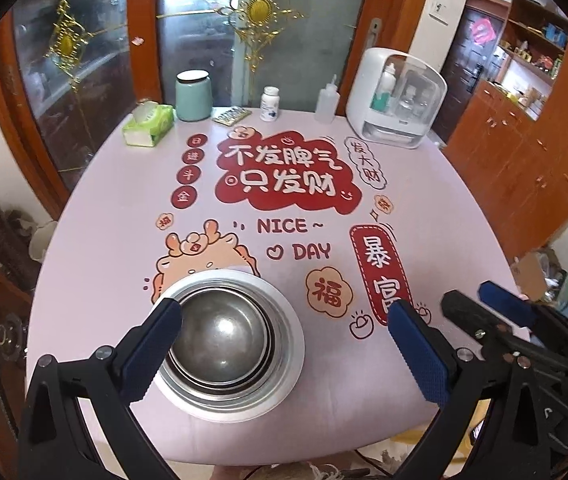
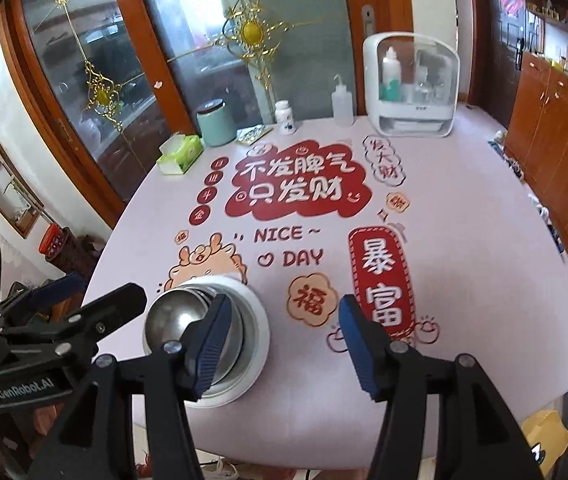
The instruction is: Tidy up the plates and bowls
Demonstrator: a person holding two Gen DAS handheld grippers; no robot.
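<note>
A stack of nested round steel bowls sat on a white plate in the lower middle of the left wrist view, on a pale lilac table printed with red cartoon lettering. The innermost bowl was dull grey metal, smooth and dished, with soft reflections; the plate's rim was broad, flat and matte.

The left gripper stood with its jaws wide apart, nothing between the pads; its blue ribbed fingers framed the stack, the left pad overlapping the bowl's rim in the picture, though contact could not be told. At the lower right of that view the right gripper showed as black angular bars with a blue pad.

In the right wrist view the right gripper was partly open and empty, the stack at lower left behind its left pad.

Along the table's far edge stood a green tissue pack, a mint cylindrical canister, a small white pill bottle, a translucent squeeze bottle and a white rounded plastic cabinet with a clear front.
</note>
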